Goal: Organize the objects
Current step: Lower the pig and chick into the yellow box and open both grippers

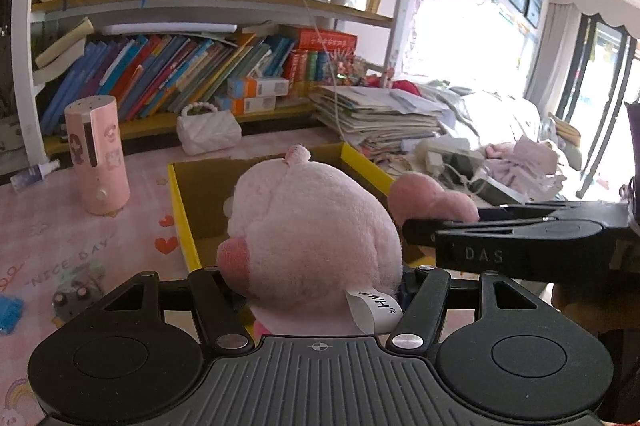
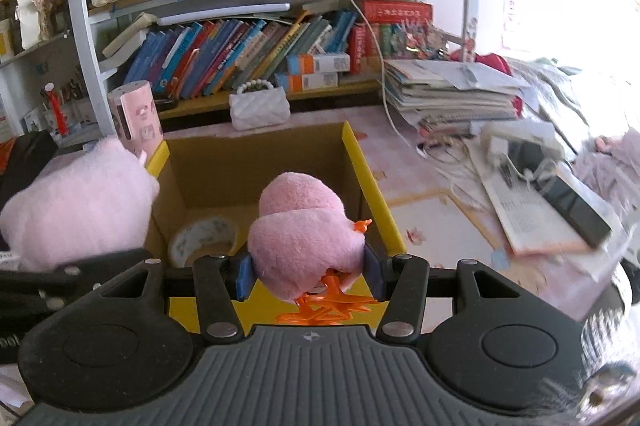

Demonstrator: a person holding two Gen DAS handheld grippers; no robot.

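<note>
Left tool (image 1: pixel 320 290) clamped on a plush; right tool (image 2: pixel 310 272) likewise, level, just to its right.

Child's room at home; crammed bookshelves (image 1: pixel 168 78), toy handbags (image 2: pixel 260 106), heart-print pink desk mat (image 1: pixel 60 234)

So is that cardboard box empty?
No. The box is open-topped, and a tape roll lies on its floor; both plush toys are held above it, not yet inside.

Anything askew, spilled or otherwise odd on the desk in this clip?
Yes. A small bottle lies on its side at the desk's left edge near the upright pink cylinder. On the right, the stack of papers sits uneven and an open booklet is splayed askew.
</note>
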